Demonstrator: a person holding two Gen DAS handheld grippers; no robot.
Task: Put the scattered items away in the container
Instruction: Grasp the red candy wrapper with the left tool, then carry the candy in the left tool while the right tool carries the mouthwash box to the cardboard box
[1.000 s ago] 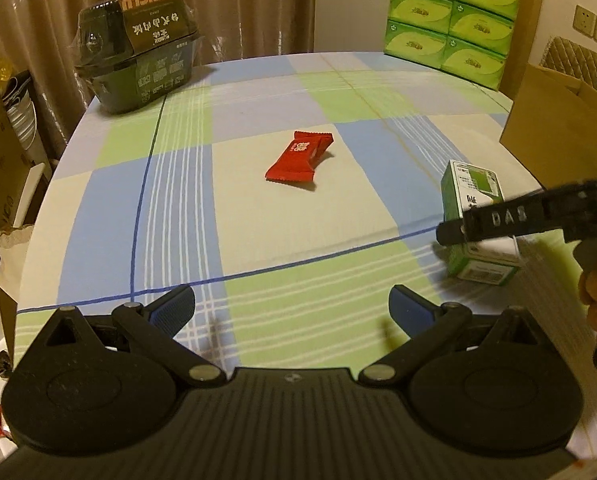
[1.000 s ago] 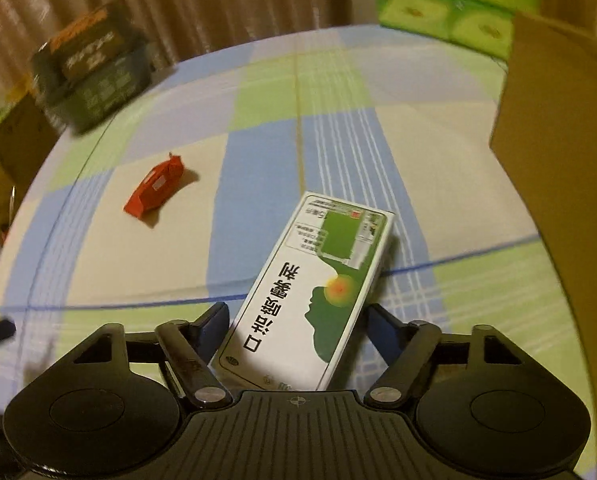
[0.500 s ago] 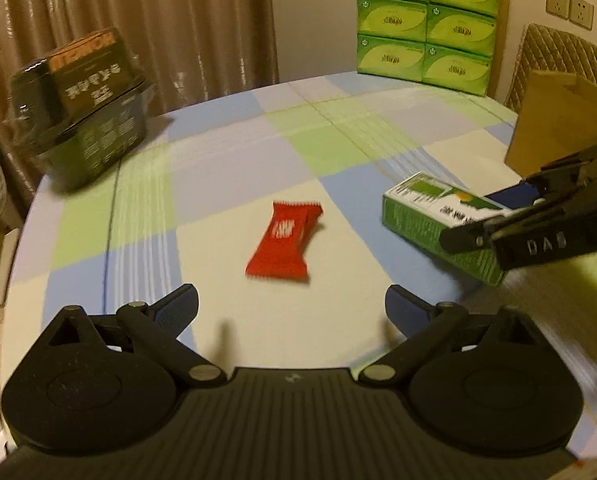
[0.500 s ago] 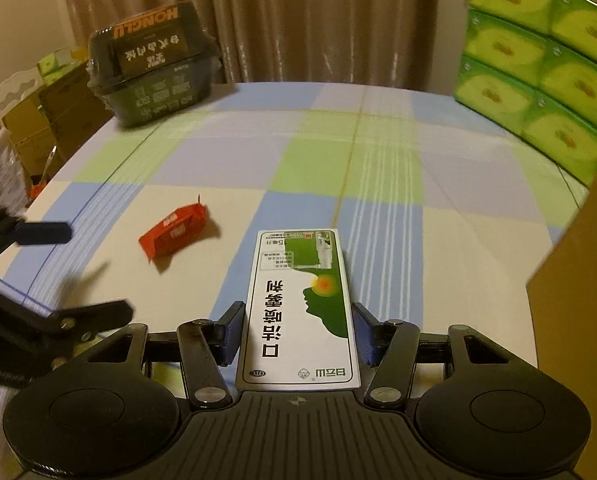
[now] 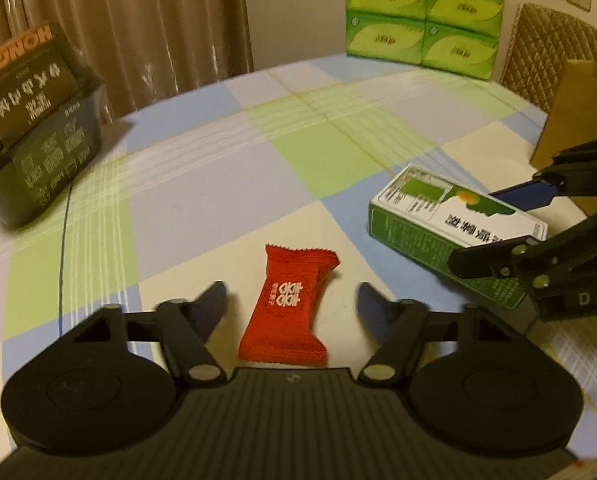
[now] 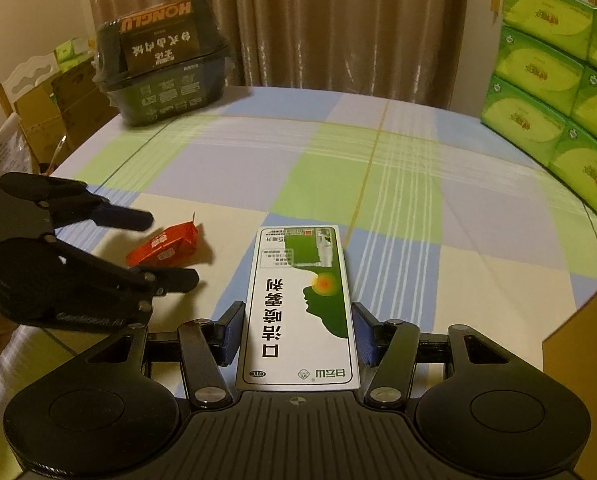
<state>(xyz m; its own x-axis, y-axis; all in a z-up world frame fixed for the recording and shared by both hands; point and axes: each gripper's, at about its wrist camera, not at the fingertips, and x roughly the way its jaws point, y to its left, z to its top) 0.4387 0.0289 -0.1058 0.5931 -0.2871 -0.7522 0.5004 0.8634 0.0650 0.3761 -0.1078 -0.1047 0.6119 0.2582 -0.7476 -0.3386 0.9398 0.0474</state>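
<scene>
At lower centre of the left wrist view, the red snack packet (image 5: 288, 308) lies flat on the bench (image 5: 202, 200), between the spread fingers of the left hand-held gripper (image 5: 292, 304), which is released and touches nothing. In the right wrist view, the green-and-white medicine box (image 6: 300, 304) fills the lower centre, lengthwise between the blue pads (image 6: 234, 330) of the right hand-held gripper (image 6: 298, 332). The pads sit just beside the box's long edges; we cannot tell whether they are clenched on it. The box appears to rest on the bench.

To do this step well, we centre each item between the fingers before closing. For the packet, we lower the fingertips to the bench so they meet the wrapper's sides, then close gently; thin foil is likely to crumple or slide. For the box, we close squarely on the long sides and confirm a firm hold before lifting. The brown cardboard container (image 5: 574, 100), at the right edge of the left view, is judged to be the destination.

Compared with one second ago, the left hand-held gripper has advanced: the packet, then at mid-frame and well apart, now sits between its fingers. The right hand-held gripper has squared up on the box, which lay askew before, and its pads stand closer to the sides.
</scene>
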